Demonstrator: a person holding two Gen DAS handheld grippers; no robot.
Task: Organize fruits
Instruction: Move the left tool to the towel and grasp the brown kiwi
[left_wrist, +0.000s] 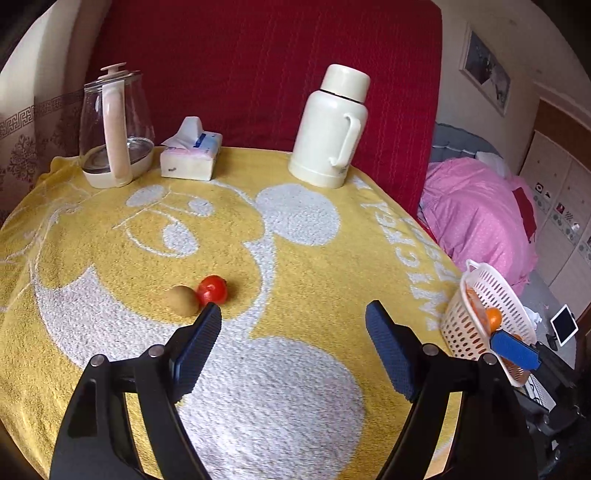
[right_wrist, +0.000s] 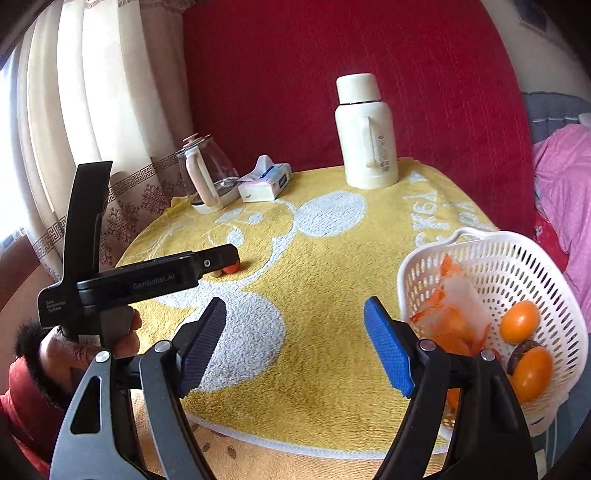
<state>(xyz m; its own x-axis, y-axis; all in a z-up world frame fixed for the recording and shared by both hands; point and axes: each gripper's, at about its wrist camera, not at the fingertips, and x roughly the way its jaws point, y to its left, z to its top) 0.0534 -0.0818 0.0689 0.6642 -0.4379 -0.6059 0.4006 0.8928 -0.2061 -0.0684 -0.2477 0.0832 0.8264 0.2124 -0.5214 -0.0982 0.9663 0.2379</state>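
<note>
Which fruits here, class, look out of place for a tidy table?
Two: a red fruit and a brown fruit lie loose and touching on the yellow towel, while the orange fruits sit in the white basket.

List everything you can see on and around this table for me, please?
towel: one, yellow and white, covering the table
tomato: one, red, mid-towel
brown fruit: one, touching the tomato
basket: one, white, right edge of the table
orange fruits: at least two, inside the basket
plastic bag: one, clear and orange, inside the basket
thermos: one, cream, far side
tissue pack: one, white, far side
kettle: one, glass, far left
left gripper: one, blue pads, open, empty
right gripper: one, blue pads, open, empty
hand: one, red sleeve, holding the left gripper
</note>
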